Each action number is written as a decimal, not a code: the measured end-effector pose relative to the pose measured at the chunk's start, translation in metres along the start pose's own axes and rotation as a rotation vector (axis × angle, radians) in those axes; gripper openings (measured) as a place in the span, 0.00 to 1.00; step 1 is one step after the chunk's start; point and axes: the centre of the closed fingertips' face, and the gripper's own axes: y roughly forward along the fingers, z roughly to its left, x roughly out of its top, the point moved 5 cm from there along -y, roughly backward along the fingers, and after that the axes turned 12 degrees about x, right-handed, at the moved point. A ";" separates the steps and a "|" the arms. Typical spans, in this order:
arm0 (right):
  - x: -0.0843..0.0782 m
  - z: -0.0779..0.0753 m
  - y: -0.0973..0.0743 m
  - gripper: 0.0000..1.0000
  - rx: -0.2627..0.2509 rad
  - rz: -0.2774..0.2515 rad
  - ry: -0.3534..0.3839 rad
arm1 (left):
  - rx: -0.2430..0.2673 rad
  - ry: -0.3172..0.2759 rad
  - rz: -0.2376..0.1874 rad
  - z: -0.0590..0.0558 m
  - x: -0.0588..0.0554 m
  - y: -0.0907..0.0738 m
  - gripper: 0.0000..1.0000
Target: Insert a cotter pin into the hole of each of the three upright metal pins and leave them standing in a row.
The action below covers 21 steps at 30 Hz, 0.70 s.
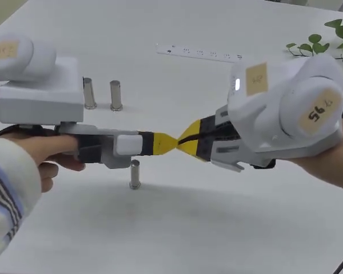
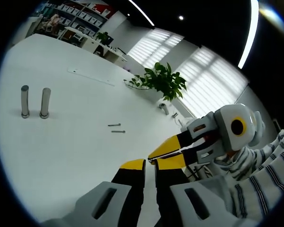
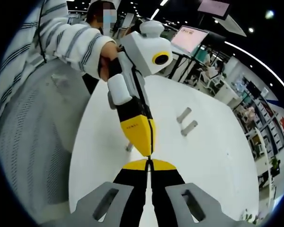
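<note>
Two grippers meet tip to tip at the centre of the head view. Your left gripper (image 1: 170,144) reaches in from the left of the frame and your right gripper (image 1: 186,142) from the right. Both have white plastic bodies, black fingers and yellow wedge-shaped tips. Each pair of jaws is drawn together to a point. Where the tips touch, you cannot tell whether anything is nipped between them. Your striped sleeve (image 1: 6,188) fills the lower left corner.

Just below the meeting tips, at lower centre, one upright metal pin (image 1: 135,174) stands alone on the matte white tabletop (image 1: 217,228). It is a short, smooth, shiny grey cylinder with a slightly wider foot. Higher in the frame, at upper left, two more upright metal pins (image 1: 89,93) (image 1: 115,95) of the same make stand side by side. They sit near each other but apart, and well away from the single one, so there are three in all.

At the centre of the left gripper view, two slim cotter pins (image 2: 114,125) (image 2: 117,131) lie flat on the tabletop. One is just beside the other and roughly parallel to it, to the right of the standing pair.

Farthest off in the head view, one long white power strip (image 1: 200,53) lies flat at upper centre. One green leafy plant (image 1: 323,41) is in the upper right corner.
</note>
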 end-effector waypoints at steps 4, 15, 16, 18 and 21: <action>0.001 0.001 0.000 0.02 0.002 -0.003 -0.002 | -0.011 -0.022 0.000 0.001 0.002 0.001 0.03; 0.001 0.004 -0.001 0.02 0.003 0.002 -0.009 | -0.011 -0.014 0.015 0.001 -0.002 0.002 0.02; 0.001 0.004 -0.001 0.02 0.003 0.002 -0.010 | -0.012 -0.015 0.016 0.001 -0.002 0.002 0.02; 0.001 0.004 -0.001 0.02 0.002 0.004 -0.013 | -0.013 -0.024 0.017 0.001 -0.001 0.002 0.01; 0.002 0.003 -0.002 0.02 -0.001 0.001 -0.016 | -0.017 -0.065 0.021 0.001 0.000 0.001 0.01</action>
